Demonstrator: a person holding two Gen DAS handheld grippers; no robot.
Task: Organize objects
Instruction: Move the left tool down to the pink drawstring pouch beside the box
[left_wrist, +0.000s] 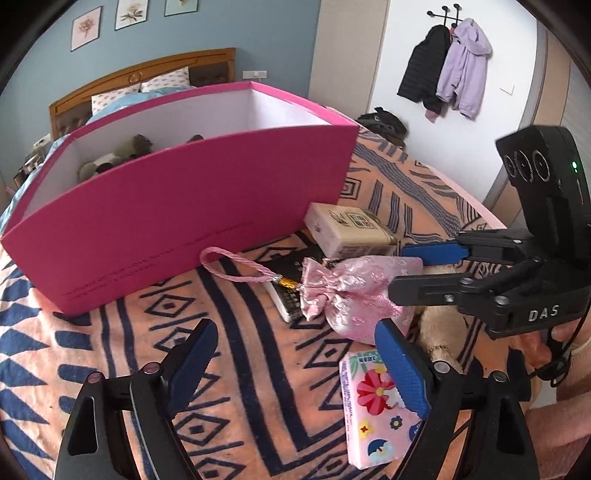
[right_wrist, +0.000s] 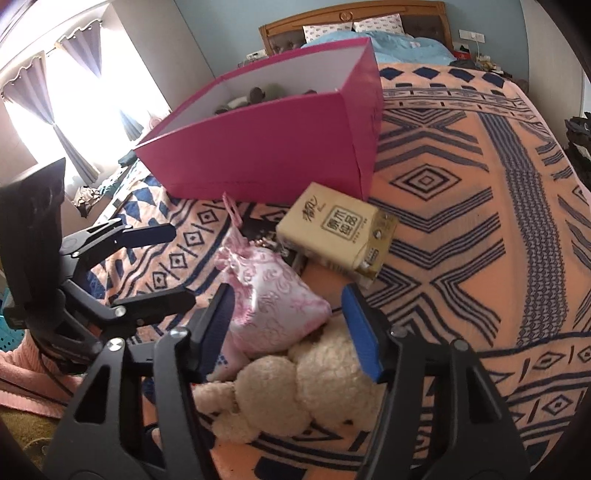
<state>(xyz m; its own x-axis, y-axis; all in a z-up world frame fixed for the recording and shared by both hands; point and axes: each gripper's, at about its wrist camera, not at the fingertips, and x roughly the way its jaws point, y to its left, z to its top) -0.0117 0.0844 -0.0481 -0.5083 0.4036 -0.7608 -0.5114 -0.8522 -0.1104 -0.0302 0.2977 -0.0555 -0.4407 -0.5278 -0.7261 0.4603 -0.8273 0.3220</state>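
A pink box (left_wrist: 177, 206) (right_wrist: 280, 147) stands open on the patterned blanket, with plush toys (left_wrist: 122, 153) inside. In front of it lie a pink satin pouch (left_wrist: 354, 291) (right_wrist: 269, 299), a beige tissue pack (left_wrist: 347, 229) (right_wrist: 332, 236), a dark booklet (left_wrist: 291, 273), a floral tissue pack (left_wrist: 376, 410) and a cream plush toy (right_wrist: 295, 384). My left gripper (left_wrist: 295, 369) (right_wrist: 177, 266) is open and empty above the blanket, left of the floral pack. My right gripper (right_wrist: 291, 321) (left_wrist: 406, 269) is open, its jaws standing either side of the pouch and the cream plush.
The blanket (right_wrist: 461, 206) covers the bed; a wooden headboard (left_wrist: 147, 74) and pillows lie behind the box. Coats (left_wrist: 447, 66) hang on the wall at the right. A curtained window (right_wrist: 55, 103) is to the left of the bed.
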